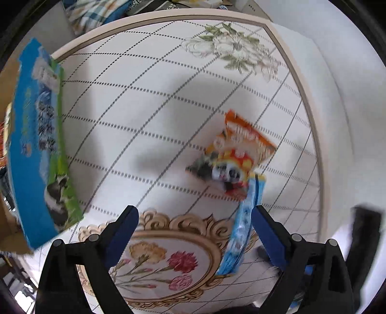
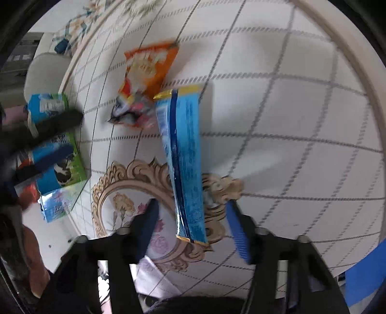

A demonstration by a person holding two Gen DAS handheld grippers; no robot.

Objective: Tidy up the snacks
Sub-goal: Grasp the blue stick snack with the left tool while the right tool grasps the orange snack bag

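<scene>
My right gripper (image 2: 193, 229) hangs over the tabletop (image 2: 289, 120) with its blue-padded fingers (image 2: 237, 231) spread wide apart, gripping nothing. Between them, lying flat on the tabletop, is the near end of a long blue snack packet (image 2: 185, 164) with gold ends; it runs away from me, across the gilt scrollwork of a painted flower medallion (image 2: 115, 193). At its far end it touches or slightly overlaps an orange snack bag (image 2: 147, 79), which lies crumpled on the checked pattern beyond.

My left gripper (image 1: 194, 217) also has its fingers (image 1: 125, 227) wide apart, empty, above the same medallion (image 1: 168, 256). The blue packet (image 1: 243, 227) lies just inside my right-hand finger in this view; whether it touches that pad I cannot tell through the motion blur. Farther out sits the orange bag (image 1: 238, 152), near the middle of the tabletop (image 1: 144, 108).

Off to the left, at the tabletop's edge, stands a blue-and-green carton (image 1: 41, 145) printed with a cow, its cardboard flap open; something red shows inside it from the right wrist view (image 2: 58, 154). A faded green flower print (image 1: 229, 46) marks the far corner, and past the rim lies plaid fabric (image 1: 91, 12).
</scene>
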